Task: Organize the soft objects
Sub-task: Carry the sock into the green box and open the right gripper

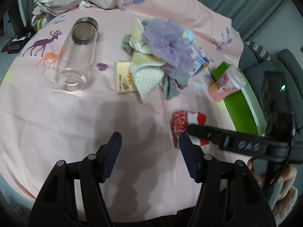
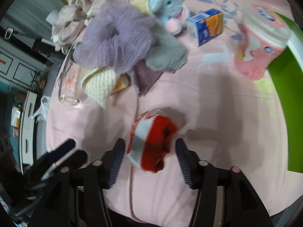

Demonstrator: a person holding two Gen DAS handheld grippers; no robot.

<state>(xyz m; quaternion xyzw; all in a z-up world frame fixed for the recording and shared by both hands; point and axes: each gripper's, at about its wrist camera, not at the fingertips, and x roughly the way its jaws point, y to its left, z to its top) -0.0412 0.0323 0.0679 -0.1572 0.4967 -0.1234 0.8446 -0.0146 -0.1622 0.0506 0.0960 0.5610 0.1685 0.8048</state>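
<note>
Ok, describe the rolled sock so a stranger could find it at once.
On the pink sheet, look nearer than the towel pile, beside the green tray. The rolled sock lies alone between the right gripper fingers: the only red-and-white striped thing.

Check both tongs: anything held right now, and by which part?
Nothing held. Left tongs open over bare pink cloth. Right tongs open and straddling the red-and-white sock; pads not pressing on it.
</note>
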